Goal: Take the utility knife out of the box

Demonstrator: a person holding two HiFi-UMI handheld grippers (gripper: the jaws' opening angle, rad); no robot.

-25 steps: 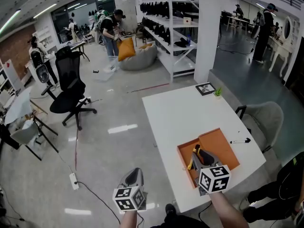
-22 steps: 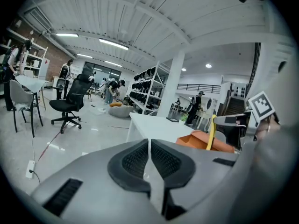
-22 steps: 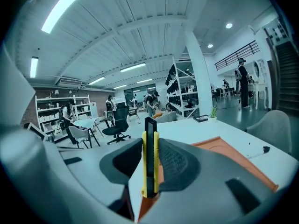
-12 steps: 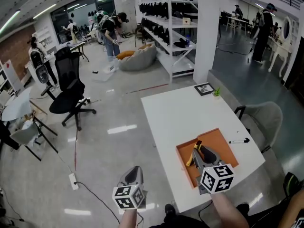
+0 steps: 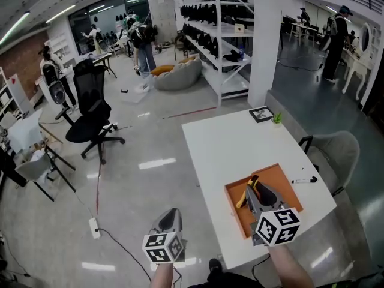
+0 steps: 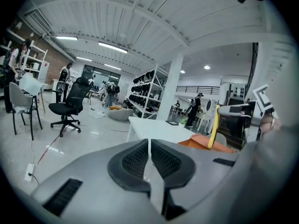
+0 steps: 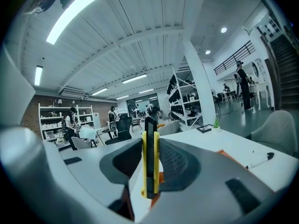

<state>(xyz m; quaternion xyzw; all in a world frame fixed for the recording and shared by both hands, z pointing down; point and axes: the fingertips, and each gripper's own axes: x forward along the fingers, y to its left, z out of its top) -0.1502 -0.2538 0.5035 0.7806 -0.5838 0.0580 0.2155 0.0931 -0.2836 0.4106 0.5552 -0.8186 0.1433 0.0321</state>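
Over the near end of the white table [image 5: 228,143], the right gripper [image 5: 257,192] was clamped on the utility knife [image 5: 245,195], its two dark ribbed pads pressed against the knife's flat sides. Seen along the jaws in the right gripper view, the knife stood edge-on and upright between the pads, a black core flanked by yellow strips, with its top rising past the pad tips. From the head view the knife sat above the left part of the open orange box [image 5: 282,182], which lay flat on the table near its front edge. Whether the knife's lower end was fully clear of the box could not be told. Any lettering on the knife or the box was too small to read. The only printed marks that showed were the black-and-white square patterns on the marker cube [image 5: 277,225] behind the right gripper and on the left cube [image 5: 161,248]. A bare forearm [image 5: 291,269] ran up from the bottom edge to the right gripper, which pointed away from the person across the table. The left gripper [image 5: 170,219] hung off the table's left side, over the grey floor [image 5: 132,185], pointing forward, with its pads drawn together and nothing between them. A black pen [image 5: 304,180] lay on the table just right of the box, apart from it.
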